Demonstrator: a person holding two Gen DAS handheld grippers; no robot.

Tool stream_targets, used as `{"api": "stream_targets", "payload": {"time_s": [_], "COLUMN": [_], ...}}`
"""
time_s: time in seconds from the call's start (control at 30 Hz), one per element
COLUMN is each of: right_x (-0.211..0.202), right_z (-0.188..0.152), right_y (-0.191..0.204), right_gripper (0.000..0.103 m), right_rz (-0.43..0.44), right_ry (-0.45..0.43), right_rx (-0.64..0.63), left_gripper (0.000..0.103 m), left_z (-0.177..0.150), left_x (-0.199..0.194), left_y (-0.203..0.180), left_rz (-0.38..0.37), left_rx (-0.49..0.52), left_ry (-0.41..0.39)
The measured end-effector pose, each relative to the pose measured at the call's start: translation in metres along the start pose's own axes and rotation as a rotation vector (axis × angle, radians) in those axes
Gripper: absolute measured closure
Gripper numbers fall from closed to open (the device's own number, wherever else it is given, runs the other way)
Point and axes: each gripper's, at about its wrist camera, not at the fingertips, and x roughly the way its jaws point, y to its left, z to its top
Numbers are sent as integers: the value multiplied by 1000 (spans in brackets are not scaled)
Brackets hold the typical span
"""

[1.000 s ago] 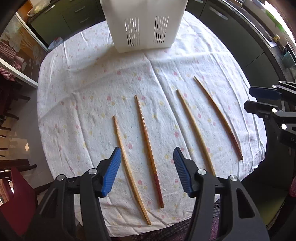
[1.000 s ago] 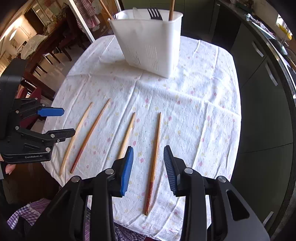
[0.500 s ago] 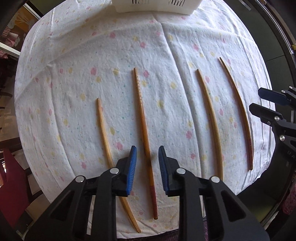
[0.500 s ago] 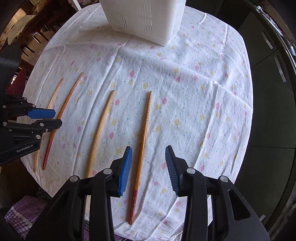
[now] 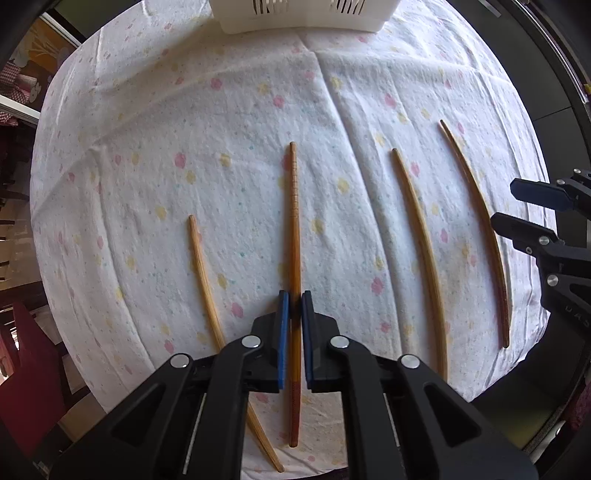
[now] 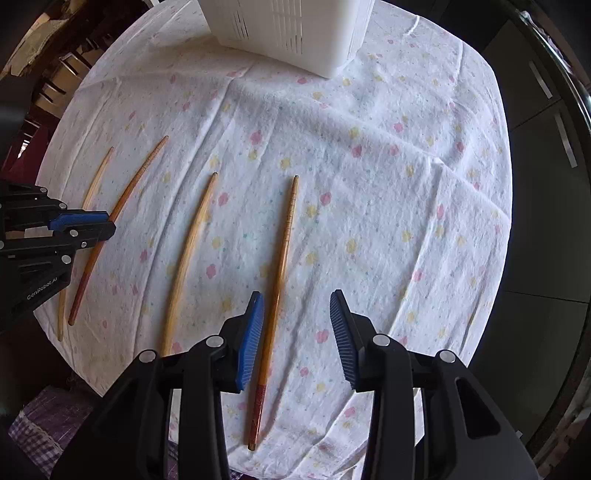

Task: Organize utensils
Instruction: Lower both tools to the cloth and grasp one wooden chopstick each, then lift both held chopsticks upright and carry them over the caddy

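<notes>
Several wooden chopsticks lie side by side on the flowered tablecloth (image 5: 240,122). My left gripper (image 5: 293,306) is shut on a red-tipped chopstick (image 5: 293,221), second from the left, which still lies on the cloth. A pale chopstick (image 5: 201,266) lies to its left, and two more (image 5: 417,229) (image 5: 476,206) to its right. My right gripper (image 6: 297,314) is open, low over another red-tipped chopstick (image 6: 282,251) that lies between its fingers. The left gripper shows in the right wrist view (image 6: 79,225). The right gripper shows in the left wrist view (image 5: 532,210).
A white slotted utensil holder (image 6: 295,33) stands at the far side of the table, also in the left wrist view (image 5: 303,14). Dark cabinets (image 6: 546,110) stand to the right. A red chair (image 5: 26,369) stands off the table's left edge.
Both grippers came down toward the table. My left gripper closed from wide open onto the red-tipped chopstick. My right gripper stayed open over its chopstick.
</notes>
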Motion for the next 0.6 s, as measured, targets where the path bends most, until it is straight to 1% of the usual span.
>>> {"api": "stream_targets", "payload": {"time_s": [0.1,0.17,0.23,0.3,0.4,0.43,0.47,0.53,0.6], "right_x": [3,7,12,17,17,18,17,16,14], "right_z": [5,8,9,11,14,16,19,22,23], "right_y": [5,9,15,18,18,18,17,18,21], "right_gripper": [67,74,86,87,87,87,88,94,96], "right_rz": [8,9,-1,-8,-3,-1,2,10,11], "right_ry": [11,25,44,65,66,73,75,81,77], "right_rx": [-10,-21,-36,-34,-27,-24,-23,-23,-17], "left_gripper": [96,96,96,96,96,96,96,96,96], "left_z": [8,12,14,15,15,8,8,7,4], "left_x": [-1,-3,-5,-6,-8,-15,-16,-18,-24], "left_y": [0,5,8,12,14,12,11,11,13], "left_rz": [7,10,7,2,0,0,-1,-6,-20], "left_rx": [4,4,3,7,11,11,12,12,14], "left_ry": [-7,-11,-14,-18,-24,-27,-29,-36,-44]}}
